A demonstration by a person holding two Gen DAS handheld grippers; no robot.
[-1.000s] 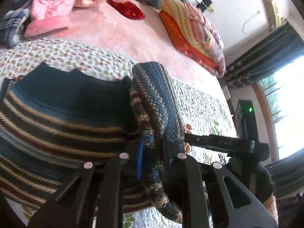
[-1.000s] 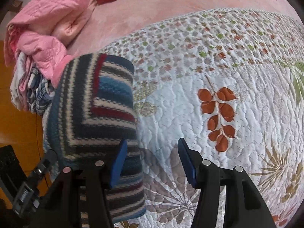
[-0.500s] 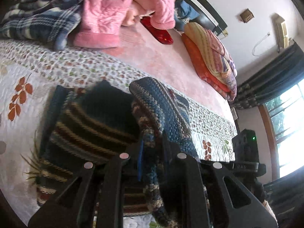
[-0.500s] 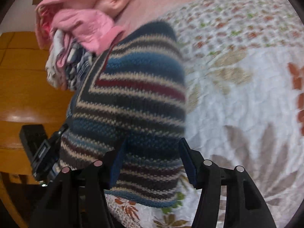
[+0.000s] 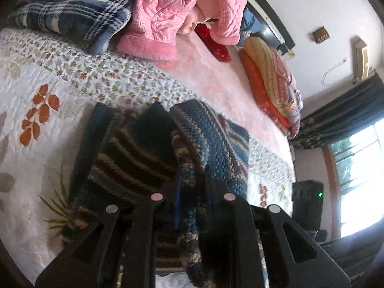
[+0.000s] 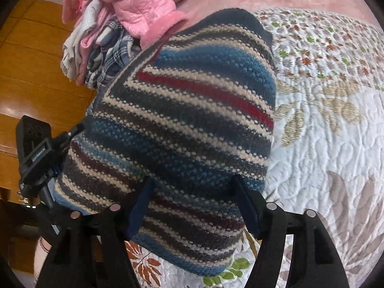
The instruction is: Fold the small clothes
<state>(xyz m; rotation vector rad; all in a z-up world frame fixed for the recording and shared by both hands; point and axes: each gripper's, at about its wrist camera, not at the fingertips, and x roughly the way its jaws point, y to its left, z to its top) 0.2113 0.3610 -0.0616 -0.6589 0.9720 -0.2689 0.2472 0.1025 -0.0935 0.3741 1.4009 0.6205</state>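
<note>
The left gripper pinches the striped knitted sweater's fold, hiding its fingertips; the right gripper stands open above it.

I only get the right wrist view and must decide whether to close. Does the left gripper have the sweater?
Observer: Yes. The left gripper is shut on a bunched fold of the sweater.
Operator: What lies beyond the sweater on that side?
Observer: Folded striped bedding, stacked apart from the sweater, near dark curtains.
</note>
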